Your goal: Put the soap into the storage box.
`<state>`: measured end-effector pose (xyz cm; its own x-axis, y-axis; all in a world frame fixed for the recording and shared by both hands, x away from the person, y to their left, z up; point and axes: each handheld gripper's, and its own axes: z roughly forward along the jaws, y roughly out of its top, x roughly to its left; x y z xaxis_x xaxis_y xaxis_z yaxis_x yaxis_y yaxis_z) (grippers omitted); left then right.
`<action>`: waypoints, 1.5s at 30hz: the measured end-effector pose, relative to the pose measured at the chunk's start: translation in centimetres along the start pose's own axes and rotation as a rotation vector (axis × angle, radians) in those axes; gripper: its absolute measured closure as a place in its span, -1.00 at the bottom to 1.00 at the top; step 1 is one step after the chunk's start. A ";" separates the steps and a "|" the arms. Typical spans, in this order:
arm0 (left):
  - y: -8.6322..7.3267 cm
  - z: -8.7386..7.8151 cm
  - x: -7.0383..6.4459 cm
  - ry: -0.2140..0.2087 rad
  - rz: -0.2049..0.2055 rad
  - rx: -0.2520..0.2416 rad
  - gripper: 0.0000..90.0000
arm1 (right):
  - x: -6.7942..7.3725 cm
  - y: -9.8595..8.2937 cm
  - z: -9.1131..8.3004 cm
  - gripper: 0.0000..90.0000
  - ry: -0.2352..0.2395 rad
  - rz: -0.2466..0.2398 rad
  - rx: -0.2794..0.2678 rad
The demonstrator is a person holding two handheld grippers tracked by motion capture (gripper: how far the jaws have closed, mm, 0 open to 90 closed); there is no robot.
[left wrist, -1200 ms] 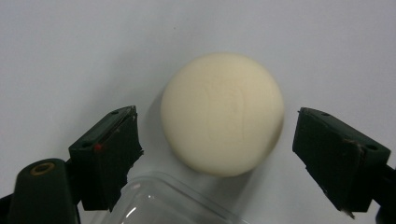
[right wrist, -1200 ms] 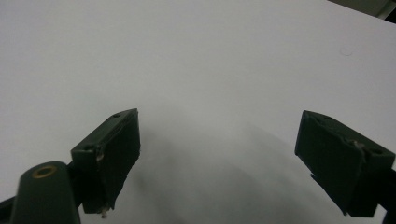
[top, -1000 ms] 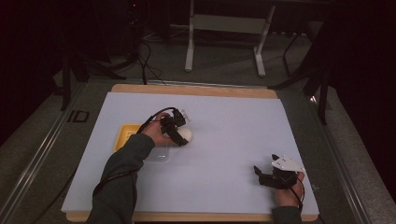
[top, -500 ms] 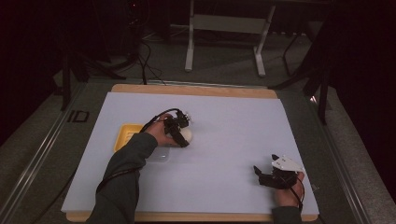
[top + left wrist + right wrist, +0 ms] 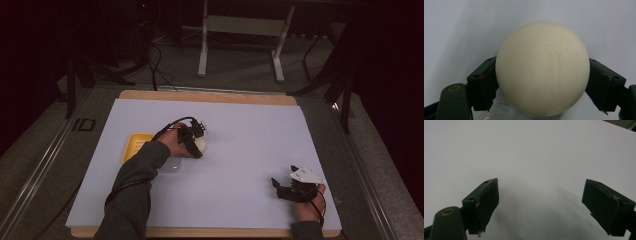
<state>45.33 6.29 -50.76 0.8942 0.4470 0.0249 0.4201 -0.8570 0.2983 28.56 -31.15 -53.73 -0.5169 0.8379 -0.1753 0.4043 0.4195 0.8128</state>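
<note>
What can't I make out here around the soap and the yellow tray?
- Yellow tray, high view: its right side is hidden by the left sleeve.
- Soap, left gripper view: embossed lettering too faint to read; underside hidden.
- Clear thing by the sleeve, high view: too small to identify.
- Right gripper: jaws open, nothing between them.

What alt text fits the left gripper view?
A round, cream-white bar of soap sits clamped between the left gripper's two black fingers, faint embossed marks on its face. Behind it lies the pale table surface.
</note>
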 end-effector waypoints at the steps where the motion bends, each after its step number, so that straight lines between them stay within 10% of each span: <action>1: 0.0 0.0 0.1 -0.007 0.000 0.003 -0.54 | 0.0 0.0 0.0 -0.69 0.000 0.000 0.001; 45: 0.0 -2.0 -1.0 -0.019 0.046 0.020 -0.43 | 0.0 0.0 -0.1 -0.69 -0.008 0.004 -0.008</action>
<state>44.16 6.35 -48.87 0.9153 0.4023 0.0198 0.3814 -0.8816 0.2782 28.45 -31.17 -53.72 -0.5089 0.8425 -0.1767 0.4002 0.4133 0.8179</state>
